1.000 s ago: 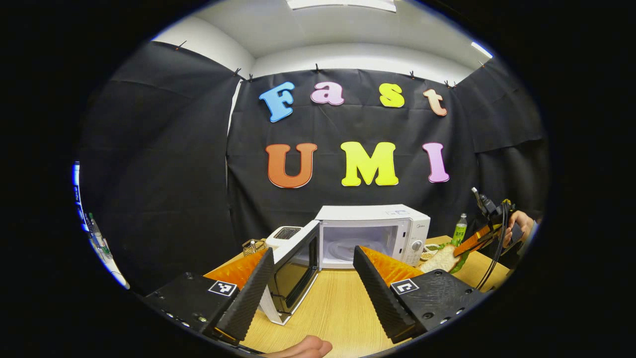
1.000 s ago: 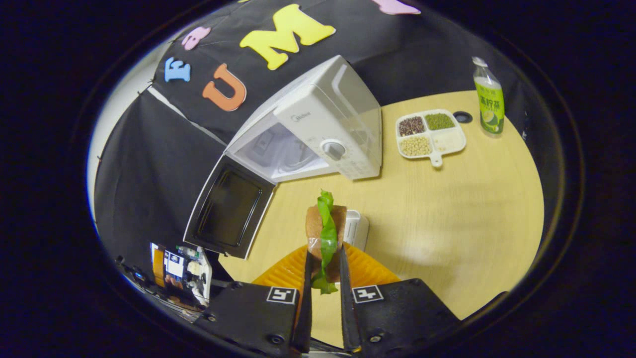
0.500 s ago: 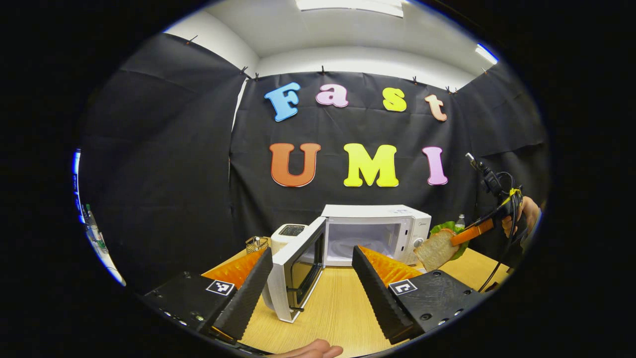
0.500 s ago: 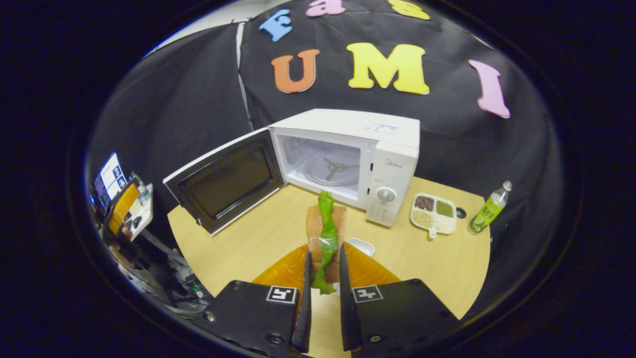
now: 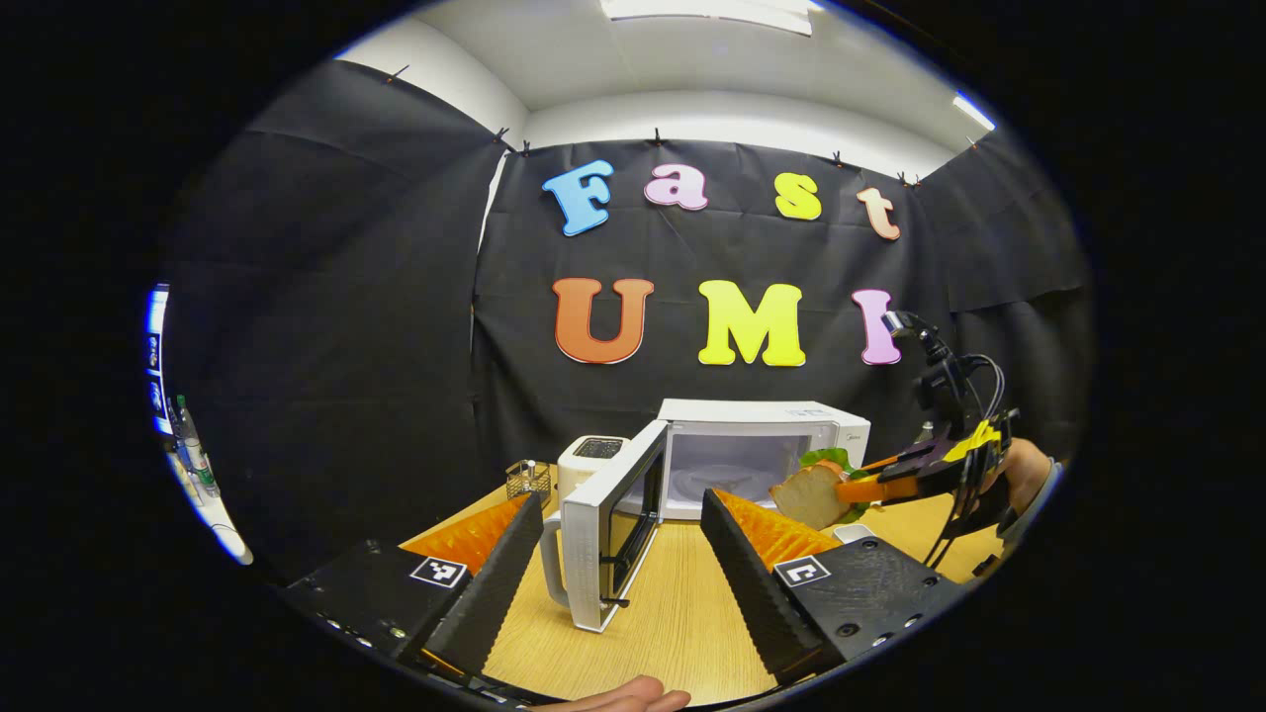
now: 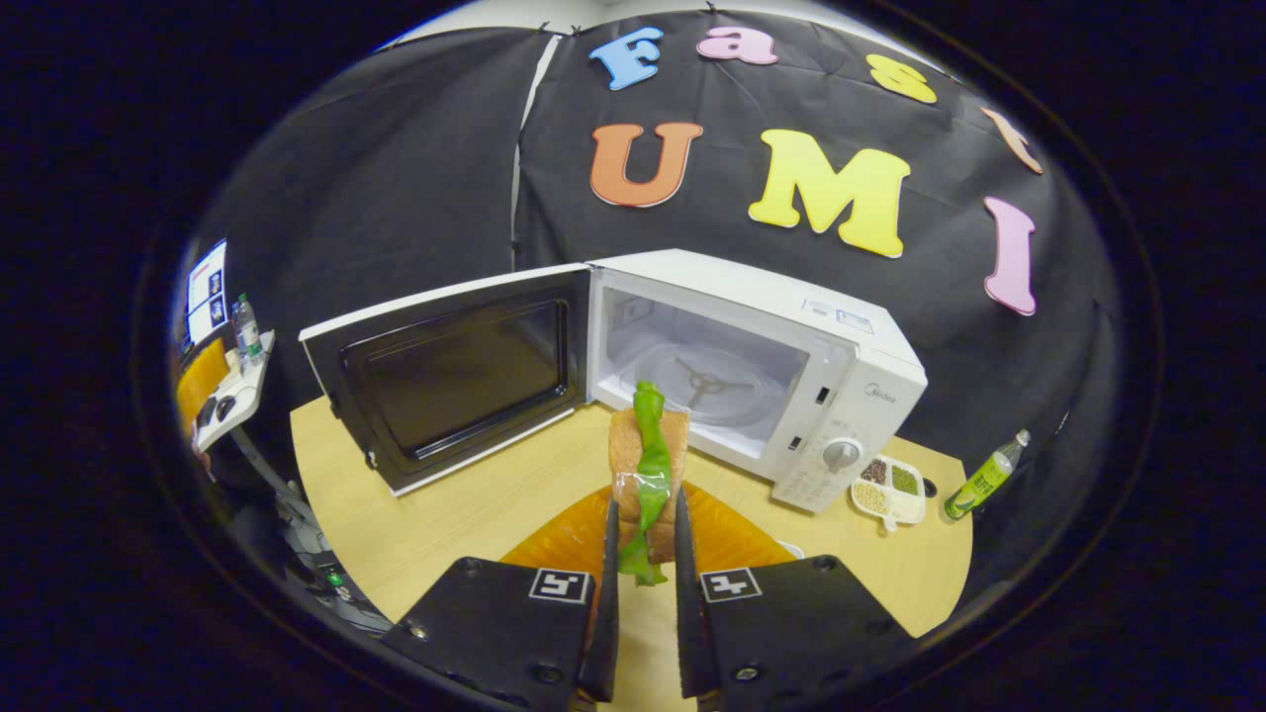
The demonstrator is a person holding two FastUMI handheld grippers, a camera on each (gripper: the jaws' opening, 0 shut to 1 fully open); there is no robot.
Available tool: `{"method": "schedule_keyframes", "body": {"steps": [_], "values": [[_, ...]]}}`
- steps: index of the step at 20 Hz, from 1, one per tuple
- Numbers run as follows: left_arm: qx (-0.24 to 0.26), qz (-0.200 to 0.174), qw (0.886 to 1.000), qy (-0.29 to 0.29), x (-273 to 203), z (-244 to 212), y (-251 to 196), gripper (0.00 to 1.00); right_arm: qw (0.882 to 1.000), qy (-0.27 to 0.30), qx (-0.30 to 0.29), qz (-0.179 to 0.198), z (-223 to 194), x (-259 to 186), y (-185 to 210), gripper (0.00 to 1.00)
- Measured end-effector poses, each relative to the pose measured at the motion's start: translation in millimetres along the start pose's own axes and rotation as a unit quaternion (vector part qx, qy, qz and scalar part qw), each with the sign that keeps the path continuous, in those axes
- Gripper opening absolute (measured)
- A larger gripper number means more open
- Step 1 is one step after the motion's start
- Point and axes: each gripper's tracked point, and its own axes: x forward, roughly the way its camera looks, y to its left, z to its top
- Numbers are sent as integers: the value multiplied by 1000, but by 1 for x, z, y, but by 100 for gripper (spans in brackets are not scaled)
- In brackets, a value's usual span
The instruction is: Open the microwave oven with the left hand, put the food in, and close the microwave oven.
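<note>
My right tongs [image 6: 641, 554] pinch a sandwich [image 6: 648, 475], brown bread around green lettuce, just before the open microwave [image 6: 752, 366]; my left tongs [image 5: 623, 564] gape empty.

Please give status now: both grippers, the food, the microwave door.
Left gripper open, empty. Right gripper shut on sandwich, held before microwave. Door open, path clear.

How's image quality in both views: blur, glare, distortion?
Left gripper view: sharp; ceiling lights blown out at the top; strong fisheye bending of the booth walls; microwave small but readable. Right gripper view: sandwich in the right gripper is crisp; the open door shows a dark, faintly reflective window without harsh glare; the table edge curves heavily toward the rim.
</note>
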Motion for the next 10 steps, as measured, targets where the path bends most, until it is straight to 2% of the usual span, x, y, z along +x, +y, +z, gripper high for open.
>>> {"method": "schedule_keyframes", "body": {"steps": [3,4,5,6,10], "values": [[-1,9,1000,3,-2,-1,9,96,999,-26,37,-7,18,32,14,20],[-1,10,1000,4,-4,-2,12,96,998,-35,51,-8,26,42,18,28],[-1,12,1000,5,-4,-2,12,96,997,-46,62,-8,31,51,21,28],[0,13,1000,5,-6,-2,14,96,996,-54,73,-11,36,62,23,21],[6,16,1000,1,-6,2,21,96,986,-72,149,-26,47,108,27,21]]}}
